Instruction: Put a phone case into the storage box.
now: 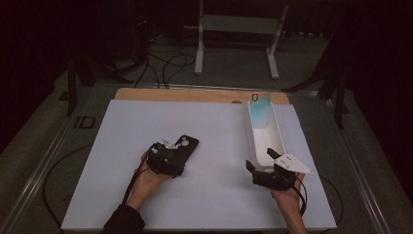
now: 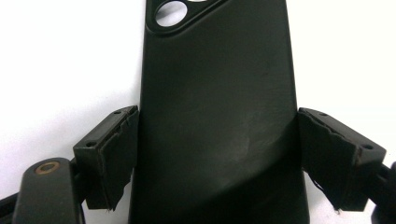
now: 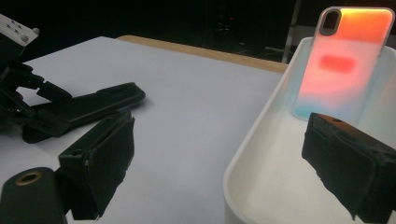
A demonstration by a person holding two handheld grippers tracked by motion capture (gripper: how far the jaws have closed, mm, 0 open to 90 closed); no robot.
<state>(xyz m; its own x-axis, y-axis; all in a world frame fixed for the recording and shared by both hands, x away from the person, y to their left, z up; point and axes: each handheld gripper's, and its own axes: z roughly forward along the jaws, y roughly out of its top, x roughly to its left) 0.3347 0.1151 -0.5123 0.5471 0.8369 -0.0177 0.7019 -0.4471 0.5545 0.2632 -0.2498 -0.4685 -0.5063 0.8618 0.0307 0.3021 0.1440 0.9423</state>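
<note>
A: The left gripper (image 2: 217,154) is sitting low on the near left of the white surface (image 1: 214,195), and its fingers (image 2: 109,156) are standing on either side of the black phone case (image 2: 219,107). The pads look to be touching the case's long edges, so the grip seems to be just closing on it.

B: So the pick-up is the step in hand?

A: That is the likely reading. The black phone case is lying flat on the surface, camera hole pointing away from the person. The next move is probably calling for a firmer squeeze, then a lift and a carry to the right.

B: And the right gripper (image 3: 224,172)?

A: It is waiting at the near right, fingers (image 3: 100,163) wide apart and gripping nothing, straddling the near end wall of the white tray (image 1: 278,139).

B: What is sitting in that tray?

A: A pale phone case (image 3: 345,60) is leaning upright against its far end, glowing orange and blue-green.

B: Beyond that?

A: A wooden strip (image 1: 195,95) is edging the far side of the surface. Past it the room is lying dark, with cables (image 1: 165,63) trailing over the floor and a white metal stand (image 1: 238,29) behind.
</note>
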